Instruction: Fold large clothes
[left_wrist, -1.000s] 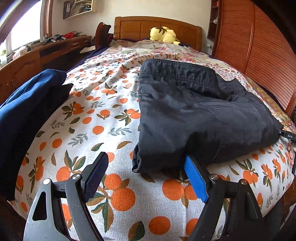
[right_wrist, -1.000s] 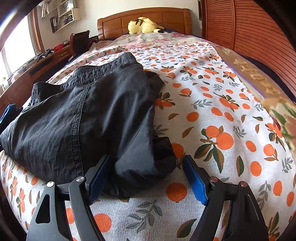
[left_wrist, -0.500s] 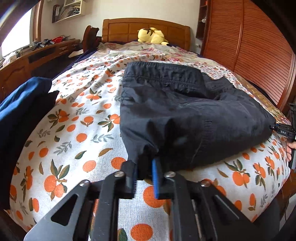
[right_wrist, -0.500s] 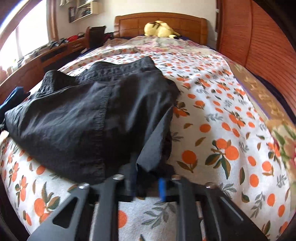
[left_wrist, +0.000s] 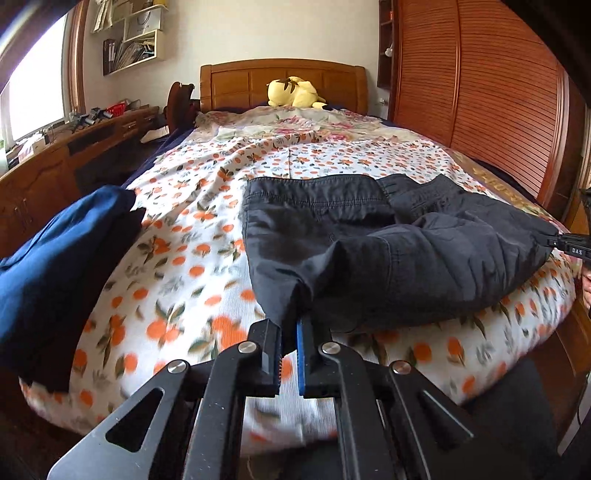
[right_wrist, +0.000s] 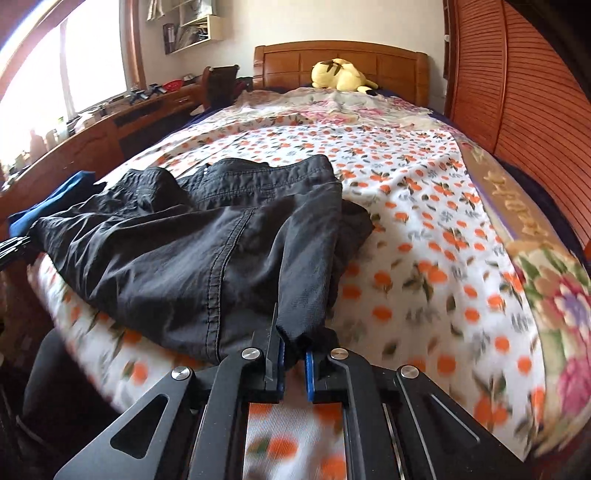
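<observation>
A pair of black trousers (left_wrist: 369, 243) lies partly folded on the bed's orange-print sheet (left_wrist: 184, 266), waistband toward the headboard. My left gripper (left_wrist: 290, 328) is shut on the trousers' near left corner and holds it lifted off the sheet. My right gripper (right_wrist: 292, 354) is shut on the near right corner of the same trousers (right_wrist: 207, 254), also raised. The right gripper's tip also shows at the right edge of the left wrist view (left_wrist: 570, 245), pinching the cloth.
Folded dark blue clothes (left_wrist: 55, 269) lie at the bed's left edge. A yellow plush toy (left_wrist: 293, 92) sits at the wooden headboard. A wooden desk (left_wrist: 48, 162) runs along the left; a slatted wooden wardrobe (left_wrist: 498, 92) stands on the right.
Both grippers went from open around the trousers' near corners to shut on them, then lifted and pulled back, raising the near edge off the sheet.
</observation>
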